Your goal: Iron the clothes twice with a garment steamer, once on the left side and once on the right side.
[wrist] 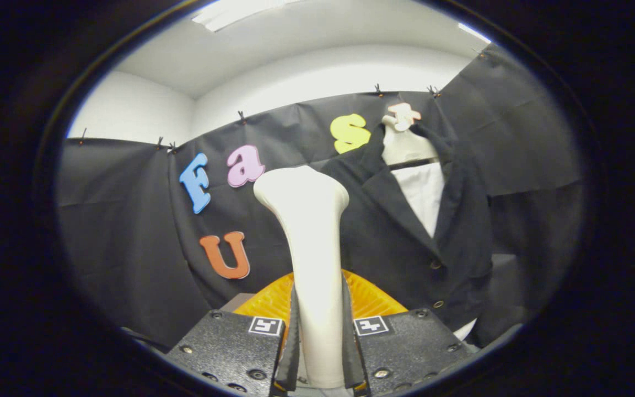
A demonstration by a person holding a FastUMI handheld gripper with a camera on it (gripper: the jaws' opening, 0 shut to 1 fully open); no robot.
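Note:
A cream-white garment steamer [312,242] stands upright between my fingers, its handle pinched by both pads and its wide head rising above them. My gripper [320,331] is shut on that handle. Beyond the fingers and to the right hangs a black jacket [405,231] over a white shirt [425,196] on a pale mannequin bust [405,146]. The steamer head sits just left of the jacket's shoulder and lapel, in front of it; I cannot tell whether it touches the cloth.
An orange ribbed piece [372,298] lies just behind the fingers at the steamer's base. Black cloth walls [124,231] close off the back and both sides, with a white wall and ceiling above.

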